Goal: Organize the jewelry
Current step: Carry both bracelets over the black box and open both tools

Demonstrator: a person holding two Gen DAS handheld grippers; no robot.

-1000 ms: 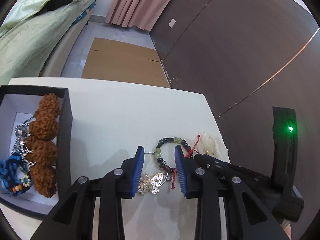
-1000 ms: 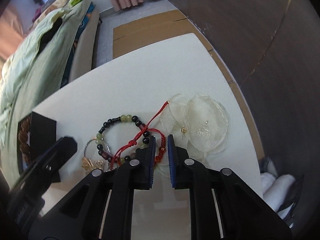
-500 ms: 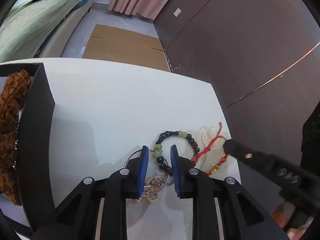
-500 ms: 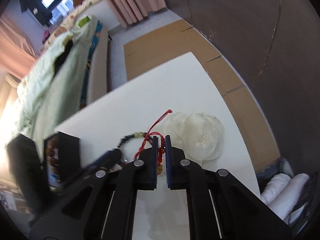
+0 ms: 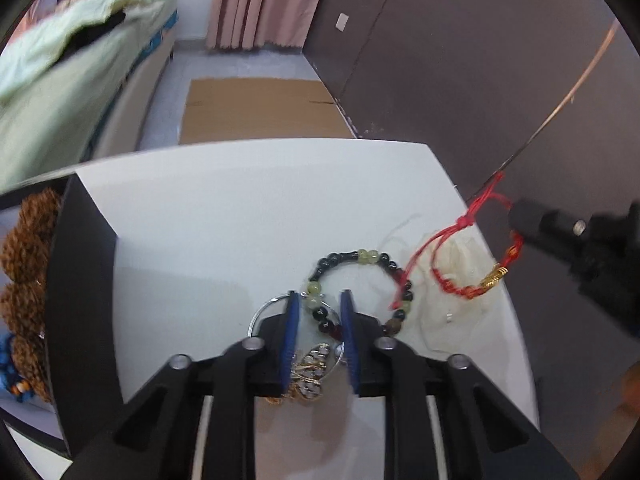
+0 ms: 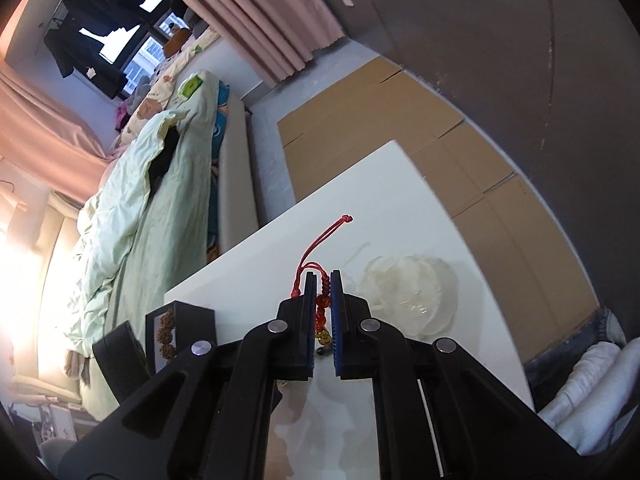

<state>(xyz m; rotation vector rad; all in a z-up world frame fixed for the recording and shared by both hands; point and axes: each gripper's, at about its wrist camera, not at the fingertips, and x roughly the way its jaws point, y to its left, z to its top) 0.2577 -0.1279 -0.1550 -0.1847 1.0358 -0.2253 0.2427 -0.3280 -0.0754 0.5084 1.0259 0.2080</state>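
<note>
My right gripper (image 6: 323, 280) is shut on a red cord bracelet (image 6: 322, 302) and holds it in the air above the white table; it hangs from the fingers in the left wrist view (image 5: 472, 264). My left gripper (image 5: 319, 305) has closed around the dark-and-green bead bracelet (image 5: 360, 257) and a silver ring with a gold butterfly charm (image 5: 308, 368), both lying on the table. A black jewelry box (image 5: 76, 280) at the left holds brown seed beads (image 5: 24, 272).
A translucent white pouch (image 6: 412, 284) lies on the table near its right edge (image 5: 516, 320). Beyond the table are cardboard on the floor (image 5: 256, 108), a bed (image 6: 140, 208) and a dark wall.
My right gripper has closed on the red cord bracelet and lifted it off the table. My left gripper has narrowed around the bead bracelet and moved forward.
</note>
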